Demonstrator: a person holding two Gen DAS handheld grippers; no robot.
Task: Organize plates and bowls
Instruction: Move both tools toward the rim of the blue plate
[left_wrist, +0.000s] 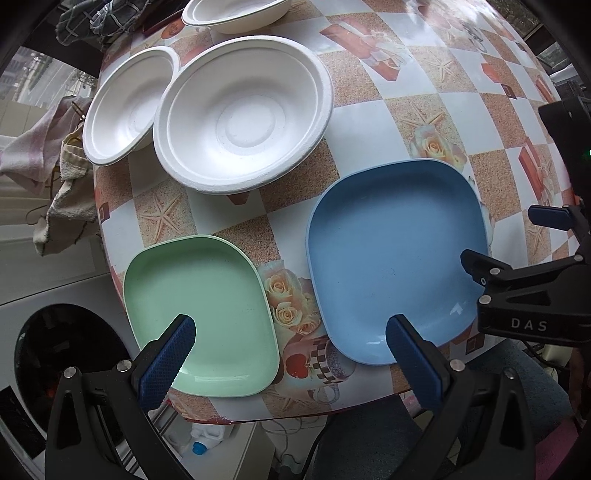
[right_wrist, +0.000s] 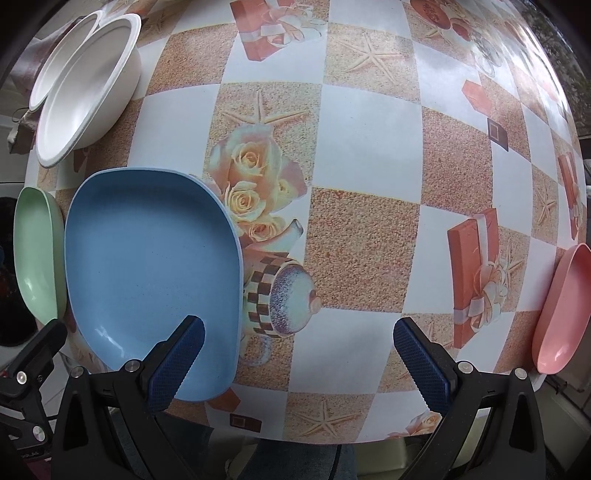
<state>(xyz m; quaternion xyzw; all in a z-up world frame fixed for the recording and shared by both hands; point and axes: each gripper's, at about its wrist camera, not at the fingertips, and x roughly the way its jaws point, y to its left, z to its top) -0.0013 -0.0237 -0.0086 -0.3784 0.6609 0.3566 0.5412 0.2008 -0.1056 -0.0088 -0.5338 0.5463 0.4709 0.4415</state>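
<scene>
A green plate (left_wrist: 199, 314) and a blue plate (left_wrist: 395, 258) lie side by side at the table's near edge. Three white bowls sit behind them: a big one (left_wrist: 243, 114), one (left_wrist: 125, 107) to its left, one (left_wrist: 236, 14) at the far edge. My left gripper (left_wrist: 291, 350) is open and empty, hovering over the gap between the two plates. My right gripper (right_wrist: 299, 354) is open and empty, just right of the blue plate (right_wrist: 151, 258). It also shows in the left wrist view (left_wrist: 502, 240). A pink plate (right_wrist: 561, 306) lies at the right edge. The green plate (right_wrist: 37, 251) and two white bowls (right_wrist: 88, 85) appear at the left.
The table (right_wrist: 369, 147) has a checkered cloth with printed roses and gift boxes. Towels (left_wrist: 55, 177) hang beyond its left edge, a checked cloth (left_wrist: 96, 18) lies at the far left, and a washing machine (left_wrist: 55, 350) stands below left.
</scene>
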